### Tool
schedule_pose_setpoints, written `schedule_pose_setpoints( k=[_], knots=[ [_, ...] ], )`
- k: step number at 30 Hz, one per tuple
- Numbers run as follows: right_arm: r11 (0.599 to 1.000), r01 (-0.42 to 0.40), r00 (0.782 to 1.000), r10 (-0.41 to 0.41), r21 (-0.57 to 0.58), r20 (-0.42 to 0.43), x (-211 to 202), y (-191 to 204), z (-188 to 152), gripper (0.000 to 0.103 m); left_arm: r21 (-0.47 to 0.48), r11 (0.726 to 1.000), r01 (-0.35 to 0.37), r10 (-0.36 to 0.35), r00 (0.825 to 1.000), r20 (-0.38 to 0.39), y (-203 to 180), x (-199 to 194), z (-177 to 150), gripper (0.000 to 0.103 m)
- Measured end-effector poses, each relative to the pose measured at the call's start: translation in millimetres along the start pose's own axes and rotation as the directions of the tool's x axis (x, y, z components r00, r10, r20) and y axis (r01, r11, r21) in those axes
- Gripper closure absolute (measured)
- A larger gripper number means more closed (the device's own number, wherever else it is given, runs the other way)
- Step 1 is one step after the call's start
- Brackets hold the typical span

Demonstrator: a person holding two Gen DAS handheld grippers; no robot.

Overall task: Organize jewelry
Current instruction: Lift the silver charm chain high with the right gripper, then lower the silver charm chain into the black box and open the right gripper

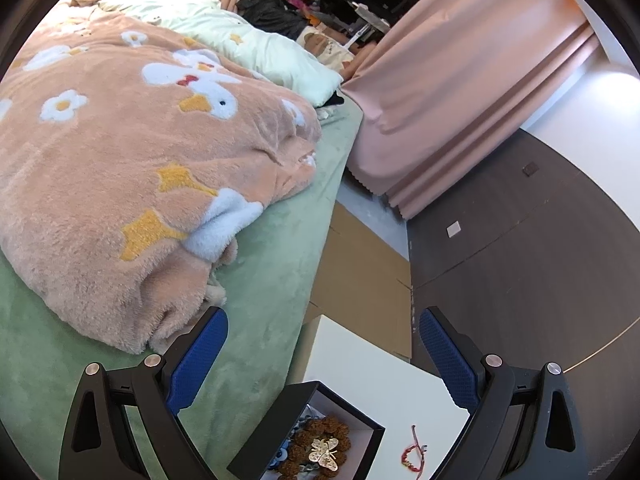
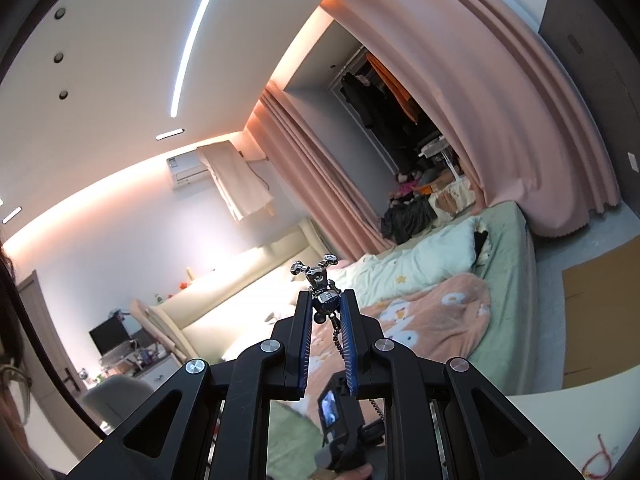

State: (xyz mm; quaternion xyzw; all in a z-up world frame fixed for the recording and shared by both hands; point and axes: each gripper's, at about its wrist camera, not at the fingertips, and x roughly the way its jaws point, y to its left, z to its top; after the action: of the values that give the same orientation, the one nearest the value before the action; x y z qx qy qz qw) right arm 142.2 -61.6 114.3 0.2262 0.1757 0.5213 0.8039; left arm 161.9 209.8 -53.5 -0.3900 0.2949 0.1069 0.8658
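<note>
The right gripper (image 2: pixel 326 300) pinches a pendant (image 2: pixel 320 280) upright, head toward twelve, chain (image 2: pixel 338 340) trailing toward six; the left gripper (image 1: pixel 324 332) gapes wide.

I can read no lettering, number or brand anywhere in my two wrist views. The air conditioner (image 2: pixel 188 170) on the far wall carries a small label, but it is too tiny for me to make out, and the little lit screen (image 2: pixel 330 408) below my right gripper shows only a blur.
</note>
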Motion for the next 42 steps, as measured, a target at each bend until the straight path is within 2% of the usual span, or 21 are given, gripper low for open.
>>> schedule_pose_setpoints(
  k=[6, 14, 20, 23, 26, 30, 33, 39, 41, 42],
  knots=[
    [0.997, 0.068, 0.99, -0.065, 0.02, -0.123, 25, -8, -24, 0.087, -0.007, 1.0, 0.006, -0.006, 1.0, 0.009, 1, -8, -1, 0.006],
    [0.995, 0.099, 0.973, -0.099, -0.011, -0.207, 36, -9, -43, 0.087, -0.009, 1.0, 0.01, -0.01, 1.0, 0.012, 2, -18, -6, 0.006],
    [0.987, 0.158, 0.943, -0.149, 0.006, -0.297, 48, -33, -67, 0.087, -0.025, 1.0, 0.006, -0.005, 0.999, 0.032, 8, -24, -5, 0.006],
    [0.981, 0.195, 0.918, -0.177, 0.013, -0.355, 54, -48, -85, 0.087, -0.035, 0.999, 0.004, -0.003, 0.999, 0.037, 12, -27, -5, 0.006],
    [0.973, 0.232, 0.882, -0.205, 0.012, -0.424, 60, -65, -110, 0.087, -0.033, 0.999, 0.003, -0.002, 0.999, 0.039, 12, -30, -5, 0.006],
    [0.956, 0.292, 0.828, -0.241, 0.022, -0.505, 68, -92, -140, 0.087, -0.027, 1.0, 0.004, -0.003, 0.999, 0.035, 11, -31, -7, 0.006],
    [0.943, 0.331, 0.778, -0.262, 0.019, -0.57, 74, -109, -162, 0.087, -0.023, 1.0, 0.003, -0.003, 1.0, 0.031, 11, -32, -10, 0.006],
    [0.936, 0.35, 0.729, -0.255, 0.026, -0.636, 82, -119, -185, 0.087, -0.005, 1.0, -0.001, 0.001, 1.0, 0.028, 8, -35, -14, 0.006],
    [0.926, 0.377, 0.703, -0.287, -0.001, -0.65, 82, -118, -191, 0.087, -0.005, 1.0, -0.001, 0.001, 1.0, 0.027, 9, -36, -15, 0.006],
    [0.917, 0.399, 0.686, -0.304, -0.008, -0.661, 82, -121, -192, 0.081, -0.007, 1.0, 0.0, 0.0, 1.0, 0.028, 9, -35, -15, 0.006]
  ],
)
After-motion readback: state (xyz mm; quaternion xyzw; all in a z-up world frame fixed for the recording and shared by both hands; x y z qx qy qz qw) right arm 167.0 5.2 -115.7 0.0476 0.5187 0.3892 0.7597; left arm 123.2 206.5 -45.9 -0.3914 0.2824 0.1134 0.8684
